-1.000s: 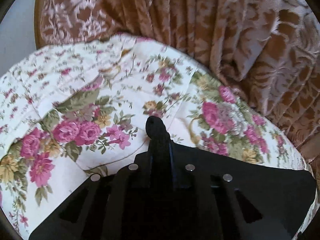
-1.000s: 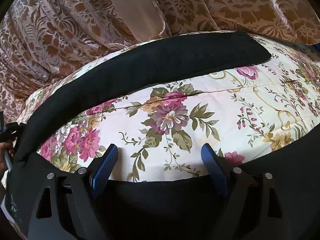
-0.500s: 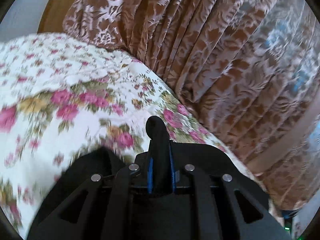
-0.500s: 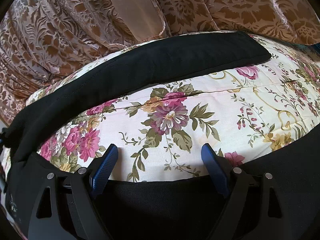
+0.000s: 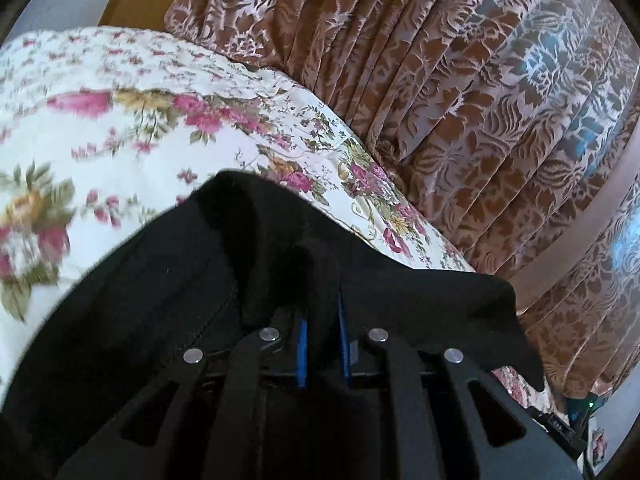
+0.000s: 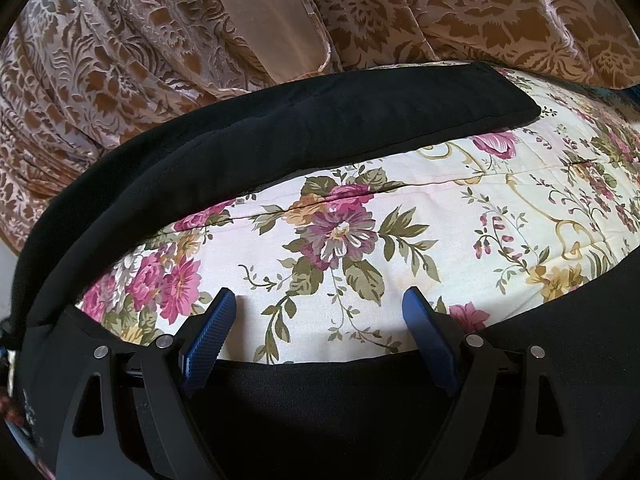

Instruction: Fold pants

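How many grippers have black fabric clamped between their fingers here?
1. The left gripper is shut on the black pants. The right gripper is open above the floral bedspread, holding nothing.

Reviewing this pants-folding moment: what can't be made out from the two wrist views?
- Left wrist view: the left gripper fingertips are wrapped in the black pants, so the pinch point is hidden.
- Left wrist view: the floral bedspread is motion-blurred at left.
- Right wrist view: the pants run off the left and bottom edges; their full shape is unknown.
- Right gripper: open, over bedspread.
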The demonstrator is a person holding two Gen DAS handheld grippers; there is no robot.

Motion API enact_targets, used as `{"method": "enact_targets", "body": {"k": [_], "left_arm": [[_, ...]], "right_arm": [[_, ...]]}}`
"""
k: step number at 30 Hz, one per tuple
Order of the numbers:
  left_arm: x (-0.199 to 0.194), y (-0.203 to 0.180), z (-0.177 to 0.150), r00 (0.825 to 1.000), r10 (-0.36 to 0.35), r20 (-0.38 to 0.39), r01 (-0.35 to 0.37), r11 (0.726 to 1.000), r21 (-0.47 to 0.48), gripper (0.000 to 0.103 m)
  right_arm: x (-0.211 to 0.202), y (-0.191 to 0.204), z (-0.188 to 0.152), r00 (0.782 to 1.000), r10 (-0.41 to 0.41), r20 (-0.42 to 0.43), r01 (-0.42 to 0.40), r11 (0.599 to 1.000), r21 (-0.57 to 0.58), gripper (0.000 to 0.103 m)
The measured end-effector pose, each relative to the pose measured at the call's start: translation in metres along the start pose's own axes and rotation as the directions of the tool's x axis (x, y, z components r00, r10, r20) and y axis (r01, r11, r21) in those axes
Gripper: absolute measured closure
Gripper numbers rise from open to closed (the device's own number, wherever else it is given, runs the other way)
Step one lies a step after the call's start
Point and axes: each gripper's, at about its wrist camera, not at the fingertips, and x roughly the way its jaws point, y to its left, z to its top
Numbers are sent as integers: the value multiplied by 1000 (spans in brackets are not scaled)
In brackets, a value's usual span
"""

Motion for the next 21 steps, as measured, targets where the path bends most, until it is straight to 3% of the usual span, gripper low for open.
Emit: {"method": "enact_targets", "body": {"k": [5, 8, 14, 21], "left_arm": [[0, 6, -1, 1000, -31, -1, 31, 999, -14, 92], [1, 7, -2, 999, -38, 3, 38, 999, -13, 92], [0, 10, -4, 998, -60, 7, 60, 998, -23, 92], [0, 13, -4, 996, -86, 7, 86, 996, -27, 92]], "right_arm": [[3, 7, 1, 999, -31, -35, 30, 999, -32, 15], [6, 20, 9, 992, -91, -84, 85, 994, -75, 15], [-8, 66, 51, 994, 91, -57, -92, 996, -13, 15], [27, 143, 123, 958, 245, -149, -239, 969, 62, 15]]}}
